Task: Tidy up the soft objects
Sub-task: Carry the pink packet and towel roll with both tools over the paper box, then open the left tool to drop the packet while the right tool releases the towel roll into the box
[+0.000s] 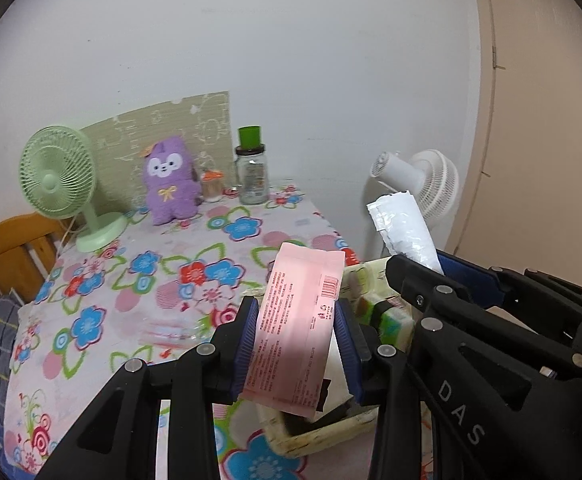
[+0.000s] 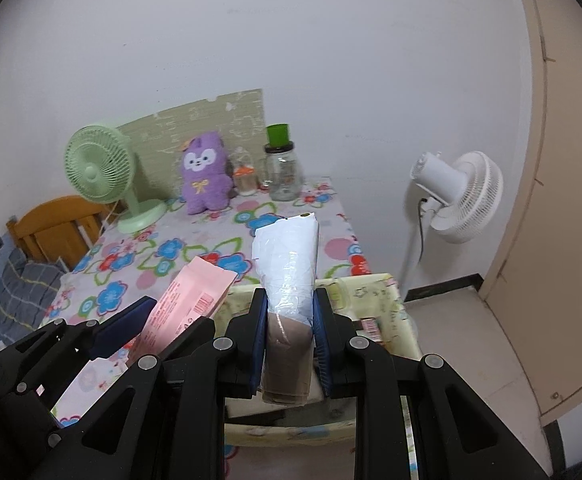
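While both of my hands hover side by side over the near edge of the counter [image 1: 103, 264] with its flowered cloth, each gripper already carries one soft packet. My left gripper [image 1: 297, 344] is clamped narrowly on a flat pink plastic packet printed with small text and a barcode [image 1: 297, 320]; its long axis runs up and away from me, top end tilted toward the back wall. My right gripper [image 2: 289, 340], nearly closed, pinches a slim packet wrapped in clear crinkled film, white above and brown below [image 2: 287, 280], also standing lengthwise along the fingers.

What the next move turns on, I judge: the pale yellow patterned fabric basket [image 2: 387, 300] sits directly below and just ahead of both packets. The right gripper hangs over its middle and looks the nearer; the left hangs over its left rim. Each packet would go in end first.

Hard to read: the basket's inside is mostly hidden behind the grippers, with only some colourful items [image 1: 387, 312] showing, so I cannot tell how much room remains. The packets' lower ends are cut off by the jaws.
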